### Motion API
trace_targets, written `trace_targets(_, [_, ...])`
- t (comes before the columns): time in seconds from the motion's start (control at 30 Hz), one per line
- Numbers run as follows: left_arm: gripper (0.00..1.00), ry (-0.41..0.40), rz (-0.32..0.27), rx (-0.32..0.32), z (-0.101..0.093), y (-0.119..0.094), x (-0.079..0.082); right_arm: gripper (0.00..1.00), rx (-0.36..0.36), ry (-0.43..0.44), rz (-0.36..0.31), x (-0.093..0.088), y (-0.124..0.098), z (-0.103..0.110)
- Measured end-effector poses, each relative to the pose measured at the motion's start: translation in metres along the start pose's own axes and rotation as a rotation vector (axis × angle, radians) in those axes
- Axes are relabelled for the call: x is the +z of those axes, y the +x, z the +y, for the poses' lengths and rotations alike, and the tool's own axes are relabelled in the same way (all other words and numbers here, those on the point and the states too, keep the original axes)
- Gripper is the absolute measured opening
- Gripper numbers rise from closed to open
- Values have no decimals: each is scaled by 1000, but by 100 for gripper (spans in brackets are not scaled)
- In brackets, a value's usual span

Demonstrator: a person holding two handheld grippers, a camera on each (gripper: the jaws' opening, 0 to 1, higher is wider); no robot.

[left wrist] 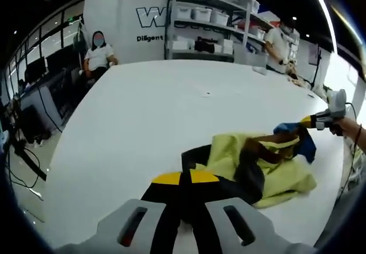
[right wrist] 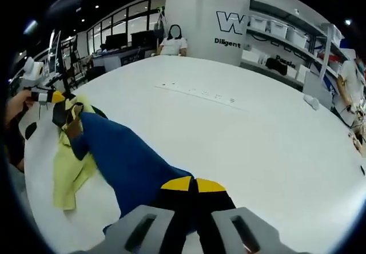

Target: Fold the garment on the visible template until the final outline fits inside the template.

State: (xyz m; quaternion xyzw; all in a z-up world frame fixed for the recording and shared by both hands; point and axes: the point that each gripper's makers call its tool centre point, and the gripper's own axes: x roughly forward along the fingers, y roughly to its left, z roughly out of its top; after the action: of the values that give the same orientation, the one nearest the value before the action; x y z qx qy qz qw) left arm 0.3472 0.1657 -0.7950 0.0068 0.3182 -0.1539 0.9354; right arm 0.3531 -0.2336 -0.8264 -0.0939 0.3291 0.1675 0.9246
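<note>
Left gripper [left wrist: 184,179], seen from its own camera: the 2 grey jaws rise from the lower edge and close together on a dark fold of the garment [left wrist: 260,165], a crumpled piece of yellow-green, black, brown and blue cloth lying on the white table [left wrist: 160,111]. Right gripper [right wrist: 194,186], seen from its own camera: its jaws likewise meet on the cloth, here the blue part of the garment [right wrist: 128,159], which runs away from the jaws toward the yellow-green part at the table's near edge. Each gripper also enters the other's view, held in a hand: the right gripper [left wrist: 320,118] at the far blue corner of the cloth in the left gripper view, with the right hand [left wrist: 347,127] behind it, and the left gripper [right wrist: 48,96] at the dark end of the cloth in the right gripper view, with the left hand [right wrist: 16,106] beside it. The garment is bunched, not flat (no template outline can be made out on the table). Room: a white wall with dark lettering, a shelving unit [left wrist: 209,28] holding white bins, a seated person [left wrist: 98,56] beyond the table, a standing person [left wrist: 280,45] near the shelves, and desks with monitors [right wrist: 123,42] under ceiling spotlights.
</note>
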Motion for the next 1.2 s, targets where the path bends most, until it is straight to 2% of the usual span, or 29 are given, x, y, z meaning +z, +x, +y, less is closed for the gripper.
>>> trace_targets(0.2, [0,-39,-23,24,12,-6,6,0,-28,19,3,-2,-5,-10])
trace_targets(0.23, [0,-36,-33,52,18,-9,8,0,-33,20,6,-3,-6,-11])
trace_targets(0.4, [0,-61,-59,42,21,-13,15,0,-51,22,5,-4,-9,-17])
trace_targets(0.5, [0,-23,-72,105,33,-15,19,0,-66,18,12,-5,-10,-21])
trace_targets(0.63, [0,-68,-78,142,48,-22,20,0,-94,-1,30,-10,-14,-28])
trace_targets(0.83, [0,-64,-89,209,74,-33,24,0,-135,-7,55,-19,-21,-43])
trace_targets(1.0, [0,-66,-82,229,88,-37,23,0,-163,-1,76,-28,-25,-56])
trace_targets(1.2, [0,-30,-44,222,89,-31,16,0,-171,-9,89,-31,-26,-62])
